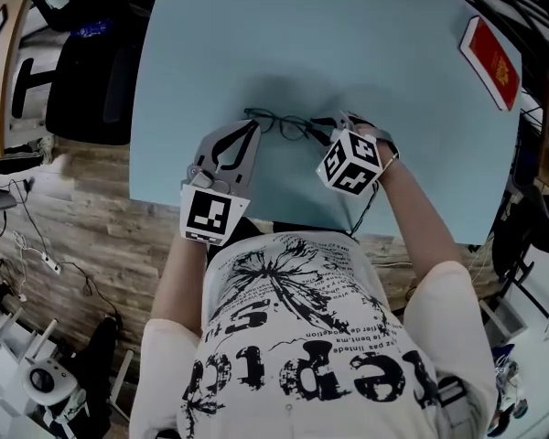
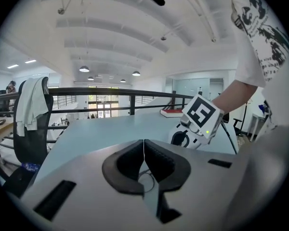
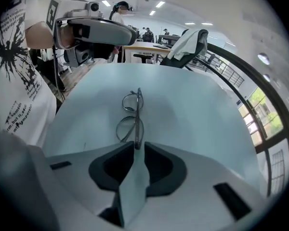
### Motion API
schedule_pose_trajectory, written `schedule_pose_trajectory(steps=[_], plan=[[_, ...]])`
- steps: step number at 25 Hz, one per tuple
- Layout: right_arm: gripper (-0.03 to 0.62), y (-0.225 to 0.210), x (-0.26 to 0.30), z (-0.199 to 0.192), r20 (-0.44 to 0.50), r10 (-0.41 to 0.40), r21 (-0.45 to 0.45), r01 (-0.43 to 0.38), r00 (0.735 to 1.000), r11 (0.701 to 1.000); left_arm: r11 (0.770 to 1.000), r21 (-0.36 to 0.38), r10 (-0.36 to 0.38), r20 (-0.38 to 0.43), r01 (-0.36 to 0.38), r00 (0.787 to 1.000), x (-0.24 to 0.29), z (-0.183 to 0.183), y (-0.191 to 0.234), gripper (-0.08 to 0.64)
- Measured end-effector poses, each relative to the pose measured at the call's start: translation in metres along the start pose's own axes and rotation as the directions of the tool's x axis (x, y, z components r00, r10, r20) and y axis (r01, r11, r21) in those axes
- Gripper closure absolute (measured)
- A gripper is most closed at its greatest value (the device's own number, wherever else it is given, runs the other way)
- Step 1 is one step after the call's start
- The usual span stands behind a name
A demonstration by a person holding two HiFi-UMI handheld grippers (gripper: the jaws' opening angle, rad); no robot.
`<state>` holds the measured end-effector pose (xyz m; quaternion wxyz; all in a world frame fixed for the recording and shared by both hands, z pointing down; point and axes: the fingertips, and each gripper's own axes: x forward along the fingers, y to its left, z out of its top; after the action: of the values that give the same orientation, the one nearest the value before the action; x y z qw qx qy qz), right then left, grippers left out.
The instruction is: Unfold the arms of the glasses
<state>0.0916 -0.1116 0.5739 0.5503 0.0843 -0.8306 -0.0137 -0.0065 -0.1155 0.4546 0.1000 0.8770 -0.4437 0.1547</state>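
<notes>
1. Two sorts of print show. Each marker cube [image 1: 208, 214] carries black-and-white square codes. The person's white shirt [image 1: 329, 373] has big black lettering, upside down and not legible. The red book [image 1: 490, 60] bears a yellow mark too small to read.
2. Glasses [image 1: 285, 124] lie on the light blue table [image 1: 256, 35], between the two grippers.
3. Right gripper [image 3: 135, 147] has its jaws nipped onto the near end of the frame, which runs straight away from them.
4. Left gripper [image 2: 143, 143] has its jaws pressed together at the frame's other end. A thin wire loop shows in the gap behind the tips, and whether they pinch it is unclear.
</notes>
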Motion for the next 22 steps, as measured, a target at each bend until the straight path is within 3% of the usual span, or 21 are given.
schedule_pose_trajectory(steps=[4,9,13,16,22], plan=[[0.555,0.001,0.009,0.003,-0.020,0.011,-0.052,-0.012,1.000,0.999,0.999,0.017,-0.030,-0.062,0.031,0.998,0.003,-0.015,0.000,0.541],[0.557,-0.001,0.008,0.003,-0.021,0.016,-0.073,-0.017,1.000,0.997,0.998,0.030,-0.058,-0.122,0.062,0.991,0.008,-0.026,0.003,0.540],[0.558,0.002,0.007,0.002,-0.028,0.004,-0.074,-0.007,1.000,0.997,0.973,0.110,-0.170,-0.268,0.205,0.948,0.021,-0.048,-0.010,0.505],[0.558,0.003,0.003,0.000,-0.037,0.003,-0.075,-0.005,0.999,0.997,0.915,0.245,-0.215,-0.375,0.320,0.902,0.035,-0.055,-0.021,0.485],[0.558,0.008,-0.001,0.000,-0.043,0.008,-0.066,-0.011,0.999,0.998,0.749,0.422,-0.248,-0.535,0.510,0.808,0.055,-0.064,-0.040,0.474]])
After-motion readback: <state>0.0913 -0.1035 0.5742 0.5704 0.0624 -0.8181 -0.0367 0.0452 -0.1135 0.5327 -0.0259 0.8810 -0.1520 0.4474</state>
